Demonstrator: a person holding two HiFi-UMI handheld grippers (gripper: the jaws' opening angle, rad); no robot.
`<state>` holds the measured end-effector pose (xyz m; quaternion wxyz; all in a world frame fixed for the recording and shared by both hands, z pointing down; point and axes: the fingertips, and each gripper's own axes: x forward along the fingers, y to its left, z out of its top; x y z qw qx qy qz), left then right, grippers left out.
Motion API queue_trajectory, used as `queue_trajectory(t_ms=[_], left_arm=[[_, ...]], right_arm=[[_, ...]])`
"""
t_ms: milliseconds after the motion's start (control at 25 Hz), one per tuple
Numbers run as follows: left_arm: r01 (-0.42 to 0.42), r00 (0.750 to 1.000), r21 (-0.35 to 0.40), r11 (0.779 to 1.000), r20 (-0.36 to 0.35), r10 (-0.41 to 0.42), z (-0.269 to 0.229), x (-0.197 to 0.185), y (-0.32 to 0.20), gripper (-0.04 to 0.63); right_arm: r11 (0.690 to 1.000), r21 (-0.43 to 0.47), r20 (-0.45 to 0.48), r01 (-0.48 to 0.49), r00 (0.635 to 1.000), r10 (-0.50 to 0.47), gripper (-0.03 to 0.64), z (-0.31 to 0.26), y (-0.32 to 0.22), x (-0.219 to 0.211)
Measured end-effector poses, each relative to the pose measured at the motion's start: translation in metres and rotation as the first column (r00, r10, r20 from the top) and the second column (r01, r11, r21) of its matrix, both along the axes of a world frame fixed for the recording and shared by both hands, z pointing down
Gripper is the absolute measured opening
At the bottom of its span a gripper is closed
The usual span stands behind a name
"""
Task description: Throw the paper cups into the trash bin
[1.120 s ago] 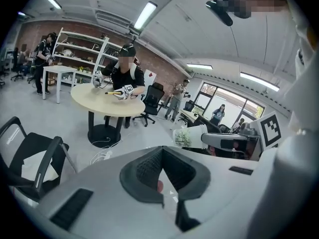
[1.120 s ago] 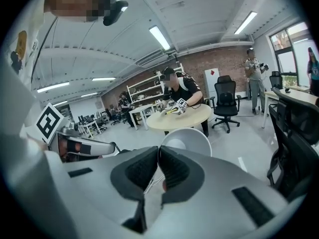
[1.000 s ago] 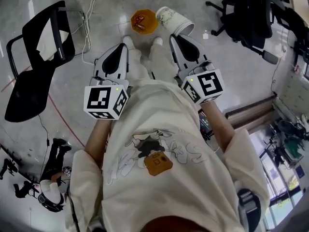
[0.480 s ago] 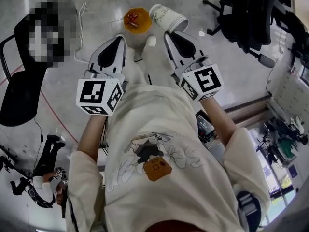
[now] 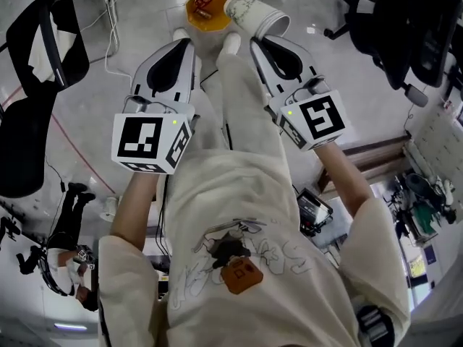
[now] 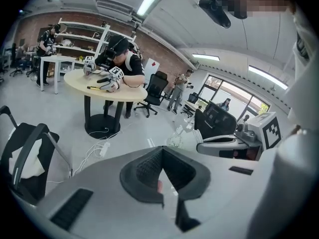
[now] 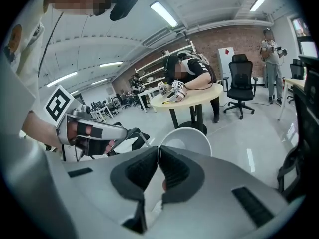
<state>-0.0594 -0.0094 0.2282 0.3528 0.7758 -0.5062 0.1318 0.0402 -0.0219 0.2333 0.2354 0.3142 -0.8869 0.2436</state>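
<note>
A white paper cup (image 5: 254, 15) with a faint green print hangs tilted above the floor, its open mouth facing me. My right gripper (image 5: 260, 43) is shut on the cup's rim. In the right gripper view the rim sits pinched between the closed pads, and the cup (image 7: 188, 140) stands just past them. My left gripper (image 5: 181, 43) is shut with nothing in it, held level with the right one. An orange bin (image 5: 207, 8) with red scraps inside stands on the floor just left of the cup.
A black chair (image 5: 30, 85) stands at the left with white cables (image 5: 113, 20) beside it. Black office chairs (image 5: 405, 27) crowd the top right. The person's shoes (image 5: 230, 43) show between the grippers. A round table (image 6: 102, 86) with a seated person stands farther off.
Both grippers have gone forward with the cup. The orange bin and the cup now sit nearer the top edge, close together. The left gripper stays shut and empty.
</note>
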Motion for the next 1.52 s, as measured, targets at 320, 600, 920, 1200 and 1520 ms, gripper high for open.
queue_trajectory(t_ms=[320, 600, 920, 1200, 1520], left_arm=[[-0.056, 0.998, -0.060, 0.997, 0.028, 0.058, 0.084, 0.009, -0.001, 0.005], [-0.087, 0.993, -0.152, 0.985, 0.064, 0.098, 0.194, 0.022, 0.004, 0.005], [-0.068, 0.992, -0.179, 0.982, 0.096, 0.086, 0.285, 0.024, -0.003, 0.005], [-0.033, 0.991, -0.213, 0.976, 0.122, 0.060, 0.362, 0.023, 0.000, 0.005], [0.019, 0.991, -0.241, 0.970, 0.134, 0.014, 0.446, 0.022, 0.003, 0.005]], right_arm=[[0.998, -0.049, -0.054, 0.042, 0.998, -0.044, 0.025, 0.083, 0.005, -0.010], [0.993, -0.094, -0.096, 0.071, 0.992, -0.080, 0.025, 0.168, 0.011, -0.005], [0.990, -0.132, -0.110, 0.052, 0.992, -0.067, 0.025, 0.255, 0.006, -0.009], [0.987, -0.155, -0.121, 0.031, 0.991, -0.050, 0.025, 0.339, 0.003, -0.015], [0.988, -0.157, -0.147, 0.004, 0.989, -0.028, 0.025, 0.422, 0.008, -0.022]])
